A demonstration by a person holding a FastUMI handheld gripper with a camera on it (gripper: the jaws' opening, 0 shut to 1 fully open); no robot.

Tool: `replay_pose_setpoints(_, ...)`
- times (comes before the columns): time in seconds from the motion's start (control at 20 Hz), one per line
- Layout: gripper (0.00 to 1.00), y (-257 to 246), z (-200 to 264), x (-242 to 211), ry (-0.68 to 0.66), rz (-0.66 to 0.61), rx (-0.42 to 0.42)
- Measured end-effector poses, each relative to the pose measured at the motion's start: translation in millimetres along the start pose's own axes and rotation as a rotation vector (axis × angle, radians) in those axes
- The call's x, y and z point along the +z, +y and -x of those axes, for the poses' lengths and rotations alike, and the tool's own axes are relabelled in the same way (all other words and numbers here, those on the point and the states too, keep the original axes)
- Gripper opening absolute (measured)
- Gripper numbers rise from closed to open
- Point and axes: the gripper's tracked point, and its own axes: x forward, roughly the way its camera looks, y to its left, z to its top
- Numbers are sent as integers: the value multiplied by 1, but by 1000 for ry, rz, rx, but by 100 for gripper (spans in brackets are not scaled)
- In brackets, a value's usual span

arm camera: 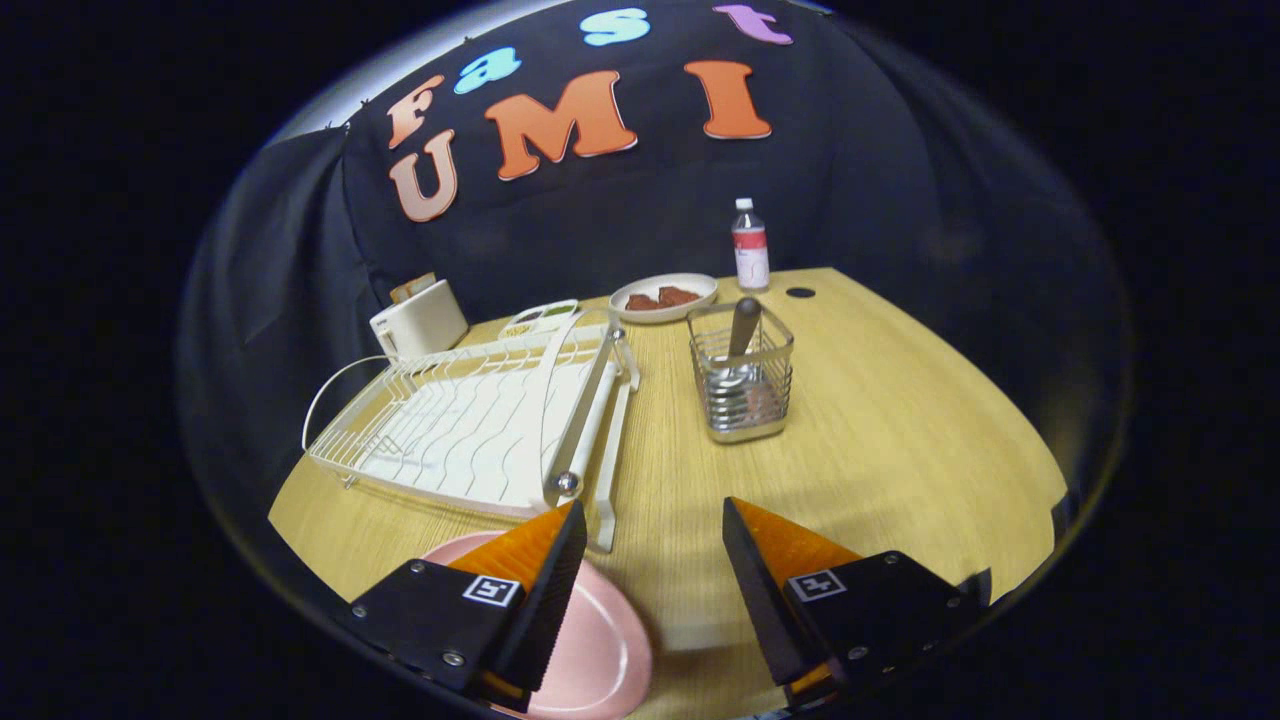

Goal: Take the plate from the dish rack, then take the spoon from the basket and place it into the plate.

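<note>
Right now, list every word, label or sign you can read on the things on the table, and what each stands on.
Bottle: it carries a label, too small and blurred to read.
Toaster, dish rack, basket, pink plate: no writing visible.
Gripper, fingers open and holding nothing: a square coded marker on each side, a pattern, not words.

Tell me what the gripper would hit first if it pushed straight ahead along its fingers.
Probably the wire basket holding the spoon, which stands beyond the open gripper. Bare table lies between. The dish rack sits off to one side. Depth is hard to judge.
</note>
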Motion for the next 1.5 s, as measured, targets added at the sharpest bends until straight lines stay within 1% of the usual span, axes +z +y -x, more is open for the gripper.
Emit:
replay_pose_setpoints(0.15,86,-12,-4,27,-104,25,-36)
replay_pose_setpoints(0.25,89,-14,-13,38,-139,13,-37)
replay_pose_setpoints(0.45,89,-29,-32,55,-193,1,-78)
replay_pose_setpoints(0.55,88,-35,-41,64,-222,-13,-94)
replay_pose_setpoints(0.65,79,-43,-49,72,-243,-25,-115)
replay_pose_setpoints(0.7,71,-44,-52,74,-250,-32,-119)
replay_pose_setpoints(0.75,67,-45,-54,75,-254,-37,-122)
replay_pose_setpoints(0.8,58,-47,-58,76,-254,-38,-128)
replay_pose_setpoints(0.85,55,-47,-61,77,-255,-36,-127)
replay_pose_setpoints(0.9,48,-47,-65,76,-253,-33,-128)
replay_pose_setpoints(1.05,35,-46,-70,78,-256,-25,-131)
replay_pose_setpoints(1.1,29,-45,-71,80,-264,-26,-128)
replay_pose_setpoints(1.15,26,-44,-71,83,-274,-28,-125)
replay_pose_setpoints(1.2,20,-43,-71,86,-283,-33,-122)
replay_pose_setpoints(1.3,14,-42,-71,86,-284,-37,-126)
replay_pose_setpoints(1.5,10,-38,-72,92,-272,-24,-124)
